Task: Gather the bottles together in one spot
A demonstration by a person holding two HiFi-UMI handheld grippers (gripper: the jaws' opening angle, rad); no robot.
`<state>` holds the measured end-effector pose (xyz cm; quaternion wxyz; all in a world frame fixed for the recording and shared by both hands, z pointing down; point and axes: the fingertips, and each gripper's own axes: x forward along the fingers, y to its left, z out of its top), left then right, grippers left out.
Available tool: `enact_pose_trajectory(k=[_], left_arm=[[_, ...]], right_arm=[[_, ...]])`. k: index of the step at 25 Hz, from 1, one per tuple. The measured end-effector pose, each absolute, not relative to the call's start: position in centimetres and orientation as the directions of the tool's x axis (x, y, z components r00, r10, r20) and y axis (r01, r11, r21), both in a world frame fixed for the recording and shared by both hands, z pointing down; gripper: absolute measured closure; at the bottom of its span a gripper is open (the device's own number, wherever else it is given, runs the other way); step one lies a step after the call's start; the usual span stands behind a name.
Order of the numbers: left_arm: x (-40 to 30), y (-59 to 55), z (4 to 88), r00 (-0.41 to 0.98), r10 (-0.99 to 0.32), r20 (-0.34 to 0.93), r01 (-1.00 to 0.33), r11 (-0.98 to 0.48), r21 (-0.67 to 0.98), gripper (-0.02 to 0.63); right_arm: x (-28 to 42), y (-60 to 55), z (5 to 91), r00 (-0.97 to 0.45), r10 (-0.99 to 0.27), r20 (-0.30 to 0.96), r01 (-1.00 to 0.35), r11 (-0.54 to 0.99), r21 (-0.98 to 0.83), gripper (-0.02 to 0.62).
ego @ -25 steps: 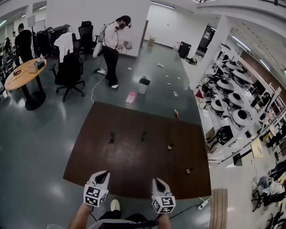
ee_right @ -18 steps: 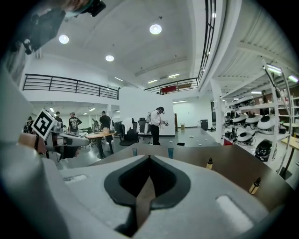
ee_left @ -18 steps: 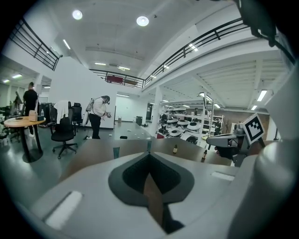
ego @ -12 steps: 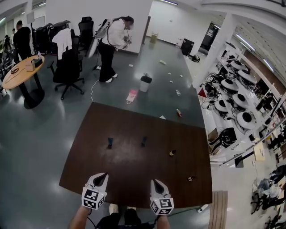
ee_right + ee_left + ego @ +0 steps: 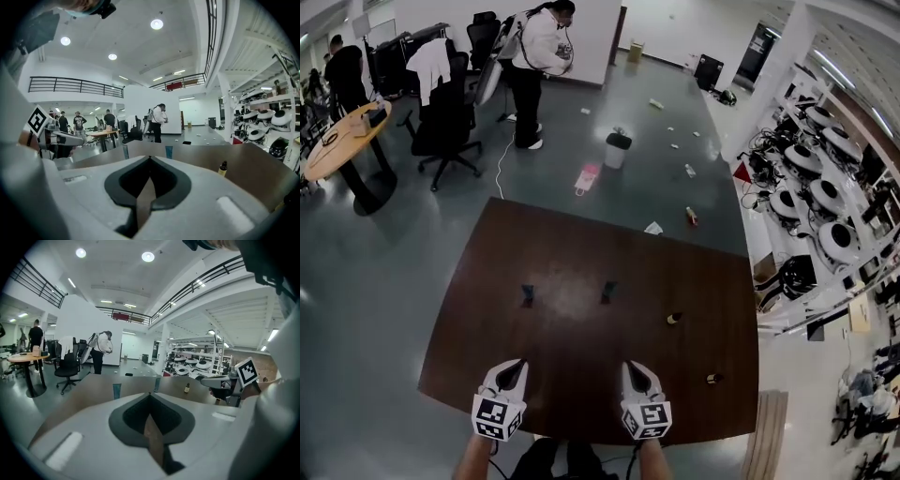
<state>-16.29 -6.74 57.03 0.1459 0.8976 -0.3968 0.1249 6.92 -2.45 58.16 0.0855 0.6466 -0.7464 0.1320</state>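
Forearms (image 5: 472, 457) come in parallel over the table's (image 5: 581, 244) near edge. Left gripper (image 5: 514, 367) and right gripper (image 5: 635, 369) sit side by side, pointing forward and slightly down. Both have jaws pressed together, empty. 4 bottles stand apart on the table: left blue bottle (image 5: 527, 295) and right blue bottle (image 5: 607, 292) mid-table, dropper bottle (image 5: 673, 319) right of them, small bottle (image 5: 713, 379) near the table's right edge.
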Motion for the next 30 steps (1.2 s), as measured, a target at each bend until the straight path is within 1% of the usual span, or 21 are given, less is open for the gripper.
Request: enact_pose_trajectory(k=[10, 15, 24, 25, 26, 27, 30], left_arm=[[-14.9, -8.7, 60.9, 0.655, -0.660, 0.368, -0.746, -0.644, 0.170, 0.606], [-14.5, -9.3, 61.0, 0.657, -0.656, 0.372, -0.742, -0.650, 0.164, 0.606], [-14.5, -8.9, 61.0, 0.655, -0.653, 0.381, -0.744, -0.646, 0.172, 0.606], [-14.5, -8.8, 61.1, 0.654, -0.652, 0.383, -0.744, -0.645, 0.173, 0.606], [-14.6, -8.7, 61.2, 0.653, -0.651, 0.386, -0.745, -0.644, 0.174, 0.606], [-14.7, -8.6, 61.3, 0.651, -0.652, 0.389, -0.747, -0.642, 0.175, 0.606], [-15.0, -8.4, 61.5, 0.645, -0.653, 0.396, -0.752, -0.633, 0.182, 0.606]], right_arm=[[7.5, -5.1, 62.4, -0.166, -0.928, 0.333, -0.985, 0.141, -0.096, 0.594], [7.6, -5.6, 62.9, -0.172, -0.921, 0.348, -0.984, 0.143, -0.106, 0.594], [8.5, -10.1, 63.1, -0.196, -0.927, 0.318, -0.980, 0.173, -0.100, 0.592], [8.6, -10.8, 63.2, -0.199, -0.927, 0.317, -0.979, 0.174, -0.106, 0.588], [8.6, -11.6, 63.4, -0.202, -0.927, 0.317, -0.978, 0.174, -0.112, 0.528], [8.7, -12.5, 63.6, -0.202, -0.927, 0.316, -0.978, 0.174, -0.116, 0.517], [9.2, -15.0, 64.2, -0.197, -0.927, 0.319, -0.979, 0.173, -0.105, 0.517]])
